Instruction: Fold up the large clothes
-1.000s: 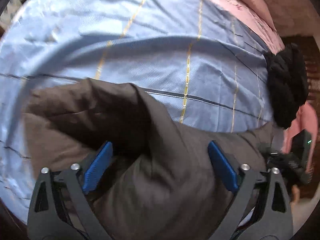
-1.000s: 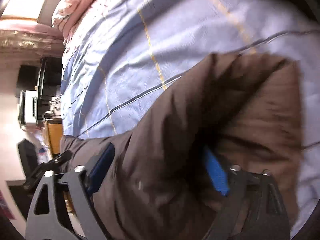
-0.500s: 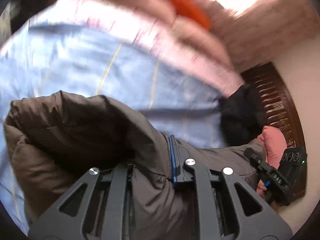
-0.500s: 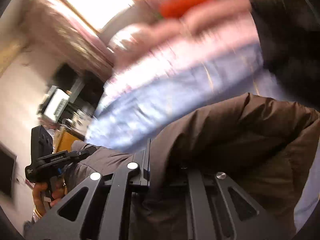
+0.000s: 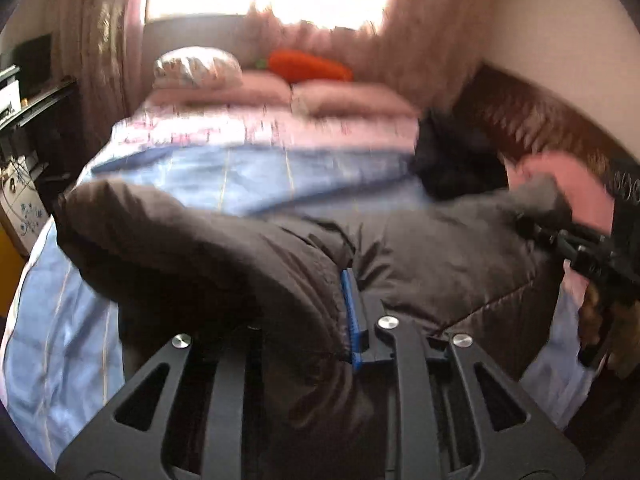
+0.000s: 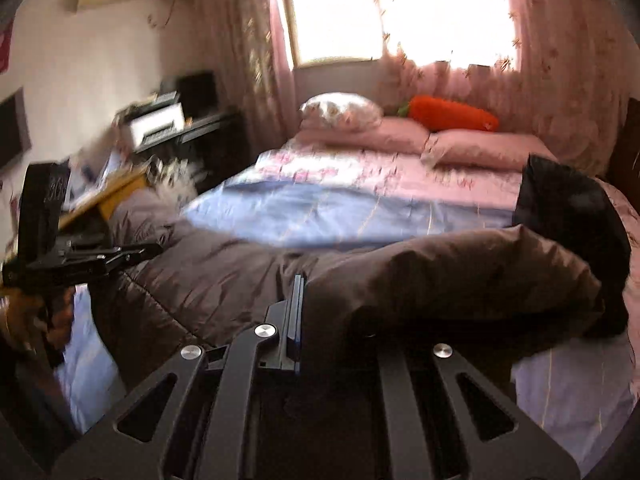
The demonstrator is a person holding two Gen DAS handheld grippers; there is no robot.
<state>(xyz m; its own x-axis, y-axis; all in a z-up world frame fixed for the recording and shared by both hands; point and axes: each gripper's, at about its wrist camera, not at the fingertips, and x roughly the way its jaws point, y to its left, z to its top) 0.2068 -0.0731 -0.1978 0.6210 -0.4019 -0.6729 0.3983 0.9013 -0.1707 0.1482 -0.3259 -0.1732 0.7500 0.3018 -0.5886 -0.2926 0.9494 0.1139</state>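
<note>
**Jacket lifted at both ends**

Brown padded jacket (image 5: 224, 256) clamped by left gripper (image 5: 320, 320) and right gripper (image 6: 320, 312), bunched over the fingers, slung between them above the blue bedsheet (image 5: 248, 168), likely raised for a fold. Far pads buried in fabric; edges motion-blurred.

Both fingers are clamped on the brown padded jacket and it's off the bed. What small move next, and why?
Probably carry the held edge forward and lower it. The left gripper and right gripper each pinch a fold of the puffy brown padded jacket, which hangs between them above the light blue bedsheet, with bare sheet ahead to lay it on.
</note>
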